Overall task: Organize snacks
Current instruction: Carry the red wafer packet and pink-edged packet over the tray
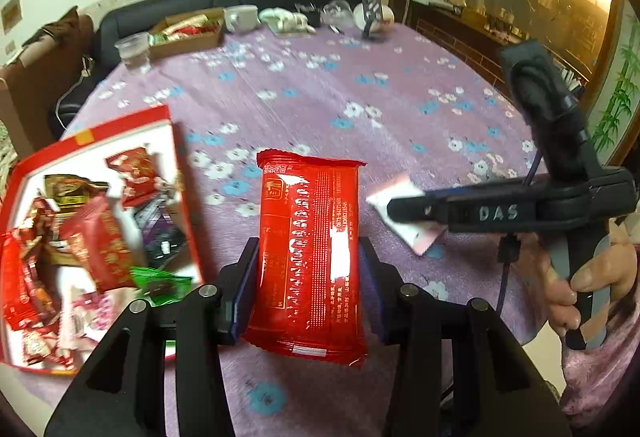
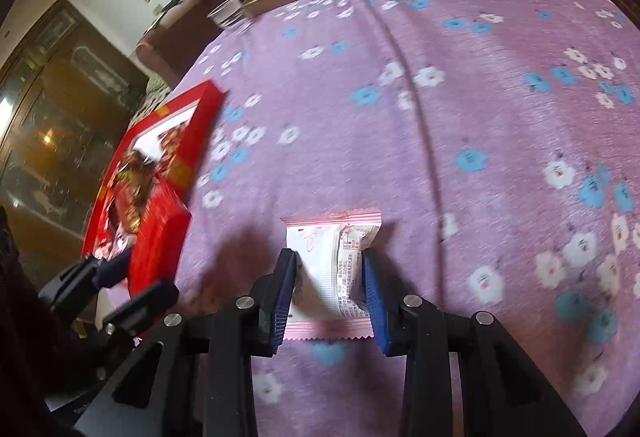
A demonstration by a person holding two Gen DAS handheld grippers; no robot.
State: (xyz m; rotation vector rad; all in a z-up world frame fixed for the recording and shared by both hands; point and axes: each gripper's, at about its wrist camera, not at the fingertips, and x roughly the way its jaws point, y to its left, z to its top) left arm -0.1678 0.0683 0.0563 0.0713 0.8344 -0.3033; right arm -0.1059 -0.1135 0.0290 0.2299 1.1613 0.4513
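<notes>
Both tools are gripping snacks.
The left tool (image 1: 308, 269) is squeezing a shiny red plastic snack packet (image 1: 310, 253) beside the red cardboard box (image 1: 168, 157). The right tool (image 2: 330, 293) is squeezing a small pink-and-white wrapped snack (image 2: 330, 269) above the purple flowered tabletop (image 2: 440, 117).

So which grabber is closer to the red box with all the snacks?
Left. The left gripper, jaws shut on a red packet, is right beside the red box. The right gripper, holding a pink-and-white packet, sits farther out.
</notes>
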